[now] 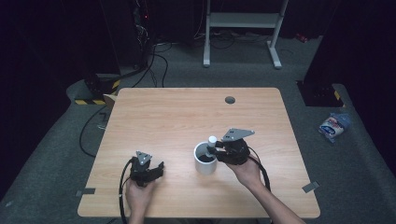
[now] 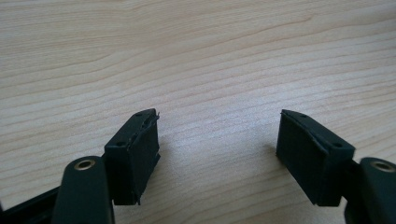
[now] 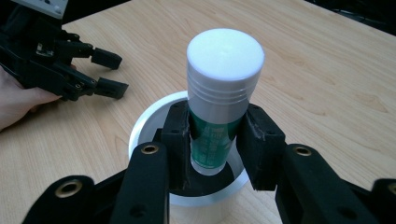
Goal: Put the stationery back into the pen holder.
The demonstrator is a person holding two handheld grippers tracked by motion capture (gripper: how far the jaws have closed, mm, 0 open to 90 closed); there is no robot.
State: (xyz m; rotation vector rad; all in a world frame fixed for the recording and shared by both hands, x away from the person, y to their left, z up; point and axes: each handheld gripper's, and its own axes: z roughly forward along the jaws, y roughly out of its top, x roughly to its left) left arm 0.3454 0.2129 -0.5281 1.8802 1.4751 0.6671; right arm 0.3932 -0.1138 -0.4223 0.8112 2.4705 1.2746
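The right tongs (image 3: 212, 140) are clenched on a glue stick (image 3: 219, 102), pinching its green-labelled body below the ribbed white cap, and they hold it upright just above the open mouth of a white cup (image 1: 205, 158) that stands on the tabletop (image 1: 187, 116). The stick's lower end hangs over the cup's dark inside, inside the rim (image 3: 140, 126).

The likely trouble: if the stick comes down off-centre, its base could catch the rim and tip the cup, since nothing steadies it. The left tongs (image 2: 217, 140) sit released and empty, well to the left of the cup. The smooth, round barrel could also slip or twist between the pads, so an early release might drop it at a slant.

White lettering runs down the green label, but it is half hidden by the pads and too blurred to read; no brand can be made out.
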